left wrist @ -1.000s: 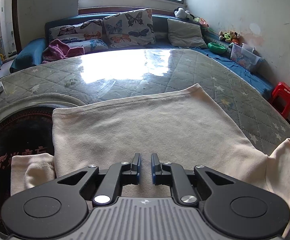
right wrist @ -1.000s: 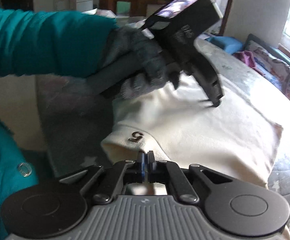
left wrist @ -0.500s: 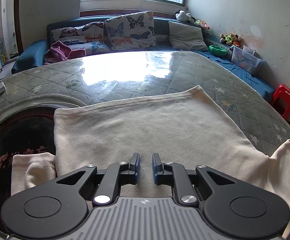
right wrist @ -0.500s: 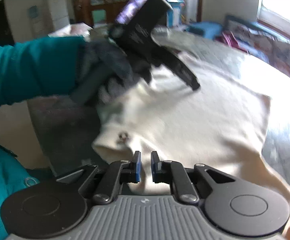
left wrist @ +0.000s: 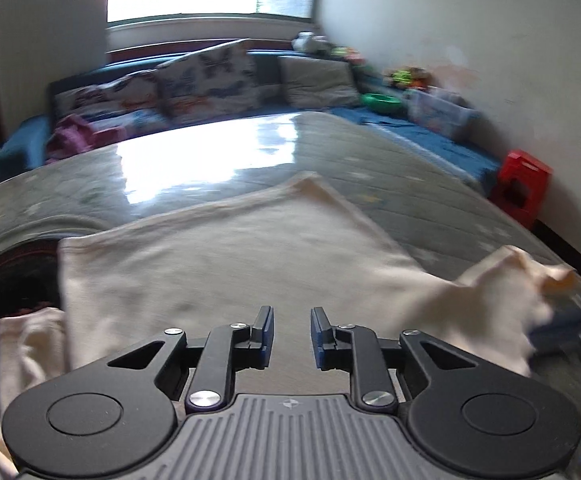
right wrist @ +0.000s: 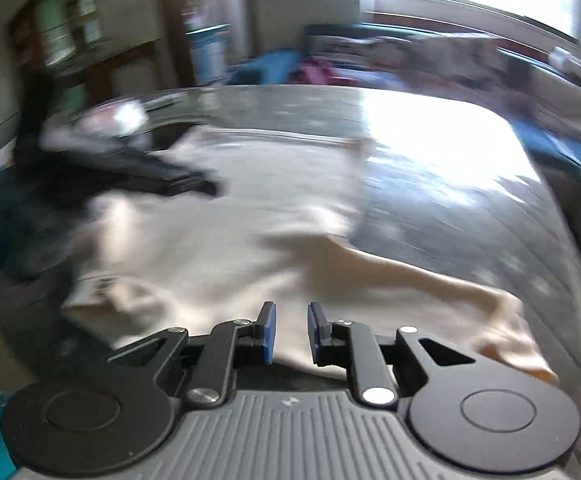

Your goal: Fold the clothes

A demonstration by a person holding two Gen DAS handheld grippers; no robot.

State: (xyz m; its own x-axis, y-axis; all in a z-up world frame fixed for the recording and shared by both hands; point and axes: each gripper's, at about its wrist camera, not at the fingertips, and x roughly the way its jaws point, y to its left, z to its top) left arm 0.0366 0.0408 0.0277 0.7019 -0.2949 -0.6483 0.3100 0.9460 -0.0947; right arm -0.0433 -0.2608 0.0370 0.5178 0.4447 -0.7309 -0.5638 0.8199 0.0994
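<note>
My right wrist view is smeared throughout: the cream garment (right wrist: 218, 248) has no sharp edge, and the small label (right wrist: 96, 286) near its collar is unreadable. My left hand-held gripper (right wrist: 206, 186) is only a dark streak there, its jaws indistinct. In the left wrist view, the garment's right sleeve (left wrist: 502, 292) blurs out, and the blue shape (left wrist: 562, 326) beside it I cannot identify.

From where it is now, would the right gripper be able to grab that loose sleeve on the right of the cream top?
Probably yes. The right gripper, its jaws just opening with nothing between them, sits over the cream top, and the sleeve lies uncovered on the table; the left gripper is off to the other side.
</note>
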